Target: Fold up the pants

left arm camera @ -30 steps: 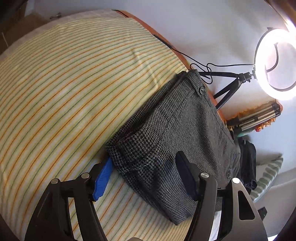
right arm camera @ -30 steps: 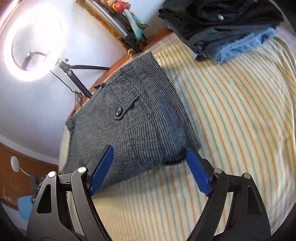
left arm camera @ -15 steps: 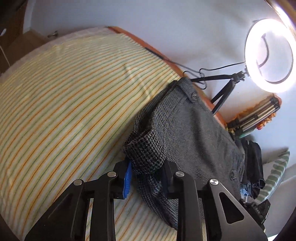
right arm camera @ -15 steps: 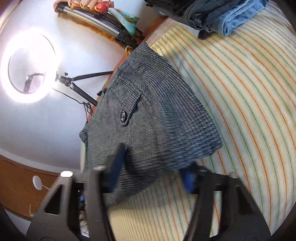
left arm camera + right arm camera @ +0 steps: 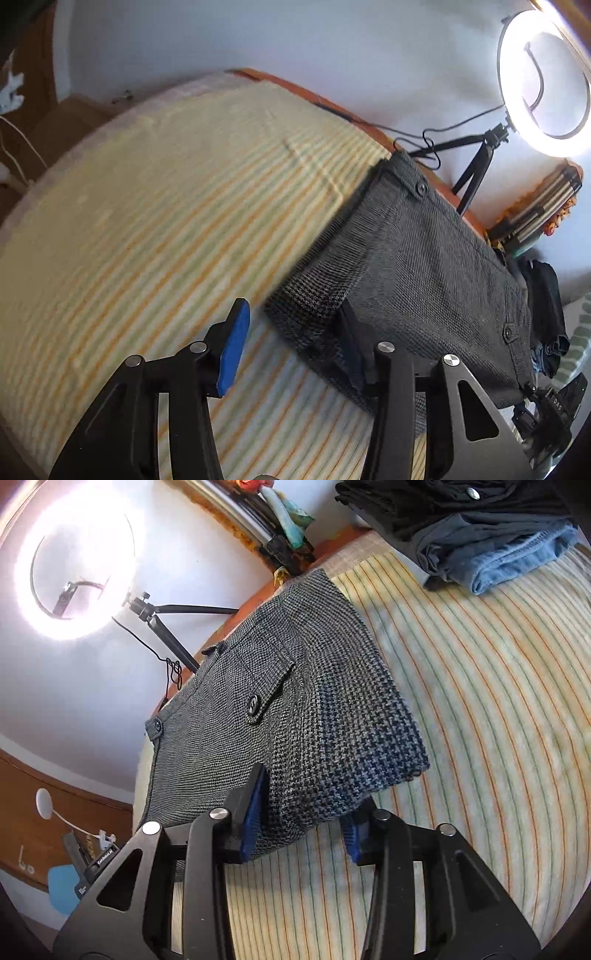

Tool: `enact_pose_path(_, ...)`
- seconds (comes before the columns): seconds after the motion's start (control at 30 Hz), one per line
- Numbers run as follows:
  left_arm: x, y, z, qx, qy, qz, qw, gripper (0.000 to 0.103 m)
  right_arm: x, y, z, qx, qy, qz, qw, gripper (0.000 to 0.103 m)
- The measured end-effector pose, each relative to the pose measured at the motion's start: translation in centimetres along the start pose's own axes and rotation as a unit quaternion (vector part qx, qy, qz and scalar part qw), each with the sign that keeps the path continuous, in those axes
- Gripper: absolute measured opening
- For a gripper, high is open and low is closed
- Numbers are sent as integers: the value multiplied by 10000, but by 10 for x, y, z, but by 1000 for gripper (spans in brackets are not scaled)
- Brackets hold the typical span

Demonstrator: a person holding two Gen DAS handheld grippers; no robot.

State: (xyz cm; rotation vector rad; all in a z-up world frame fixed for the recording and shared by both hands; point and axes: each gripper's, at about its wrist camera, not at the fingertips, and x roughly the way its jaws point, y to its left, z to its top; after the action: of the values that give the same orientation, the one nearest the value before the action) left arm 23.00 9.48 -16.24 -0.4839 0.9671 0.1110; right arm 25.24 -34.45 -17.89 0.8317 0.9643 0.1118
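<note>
The grey houndstooth pants [image 5: 417, 266] lie folded on the striped bed sheet [image 5: 166, 229], waistband toward the far edge. My left gripper [image 5: 291, 328] is open, its fingers either side of the near corner of the pants, gripping nothing. In the right wrist view the pants [image 5: 295, 716] show a buttoned pocket flap. My right gripper [image 5: 306, 812] is shut on the near folded edge of the pants, fabric bunched between the blue pads.
A lit ring light on a tripod [image 5: 543, 77] stands behind the bed against the wall. A stack of folded dark and blue jeans [image 5: 476, 531] lies on the sheet [image 5: 498, 738] at the far right. Bare striped sheet spreads to the left of the pants.
My left gripper had shut on the pants' corner half a second ago and has now opened, letting it go. My right gripper has closed on the near edge of the pants.
</note>
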Motion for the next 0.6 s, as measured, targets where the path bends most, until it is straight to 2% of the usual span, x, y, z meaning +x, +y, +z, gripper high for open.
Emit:
enact_pose_path(0.03,-6,0,-2,53,-84,8,10000,47,-3,-5,-2,43,11,10,10000,45)
enact_pose_path(0.1,-22,-12,-7,373,-360,128,9986,45,-5,-10,-4,186,11,32,9998,46)
enact_pose_path(0.17,-38,-28,-13,873,-662,275,9936,45,-8,-13,-5,348,3,156,9993,47)
enact_pose_path(0.3,-55,-41,-19,1142,-832,215,9897,45,-17,-17,-3,375,-79,173,9991,47)
enact_pose_path(0.43,-46,-77,-21,1863,-698,-8,9800,45,-16,-23,-4,491,-99,172,9986,49)
enact_pose_path(0.47,-42,-90,-23,2077,-638,-88,9761,45,-14,-24,-4,546,-90,186,9983,49)
enact_pose_path(0.6,-13,-155,-43,3131,-347,-431,9481,45,-12,-20,-3,516,-87,172,9985,53)
